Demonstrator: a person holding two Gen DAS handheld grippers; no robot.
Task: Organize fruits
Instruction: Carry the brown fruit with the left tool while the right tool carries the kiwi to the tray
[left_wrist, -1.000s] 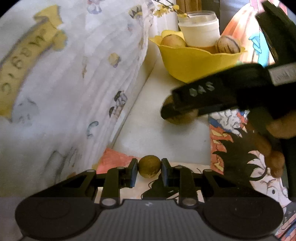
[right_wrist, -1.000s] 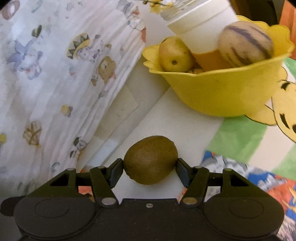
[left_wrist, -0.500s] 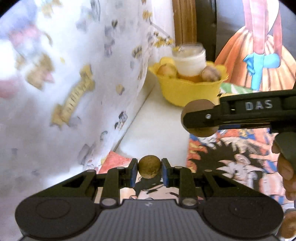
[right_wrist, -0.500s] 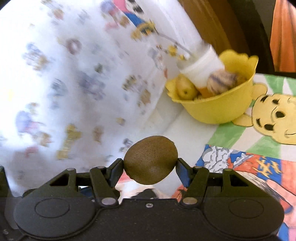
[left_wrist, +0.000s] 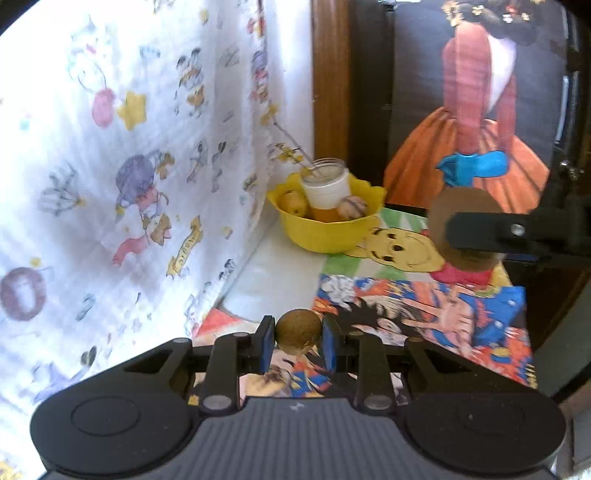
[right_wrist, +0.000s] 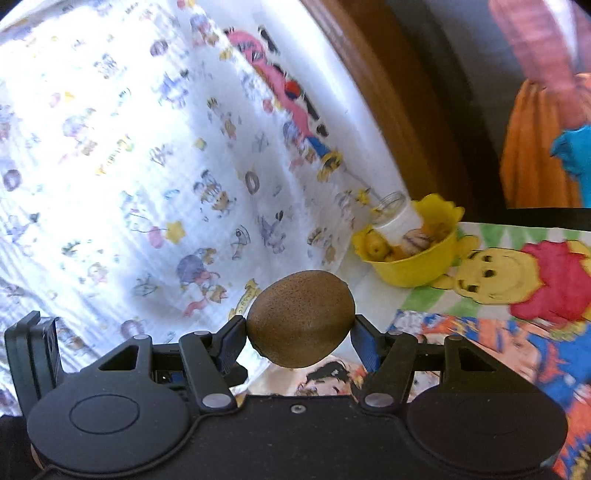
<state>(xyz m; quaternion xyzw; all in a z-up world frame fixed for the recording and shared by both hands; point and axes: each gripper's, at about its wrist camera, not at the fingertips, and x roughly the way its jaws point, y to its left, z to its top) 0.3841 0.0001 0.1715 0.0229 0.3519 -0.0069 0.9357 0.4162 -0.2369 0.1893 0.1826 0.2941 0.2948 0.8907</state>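
Observation:
My left gripper (left_wrist: 298, 339) is shut on a small round brown fruit (left_wrist: 297, 331), held well above the cartoon-printed table cover. My right gripper (right_wrist: 300, 338) is shut on a larger brown kiwi (right_wrist: 301, 317), also lifted off the table. In the left wrist view the right gripper (left_wrist: 458, 230) crosses from the right with the kiwi (left_wrist: 466, 201) in it. A yellow bowl (left_wrist: 325, 230) stands at the back against the wall; it holds a yellow fruit (left_wrist: 293, 203), a striped fruit (left_wrist: 352, 206) and a tilted white jar (left_wrist: 327, 182). The yellow bowl (right_wrist: 413, 266) lies far ahead of the kiwi.
A white curtain (left_wrist: 129, 155) with cartoon prints hangs along the left side. A wooden post (left_wrist: 330, 81) and a dark chair back with a draped printed cloth (left_wrist: 476, 122) stand behind the table. The table cover (left_wrist: 424, 302) spreads between grippers and bowl.
Both grippers have risen and pulled back from the bowl, each keeping its fruit. The bowl now looks much smaller and farther away in both views.

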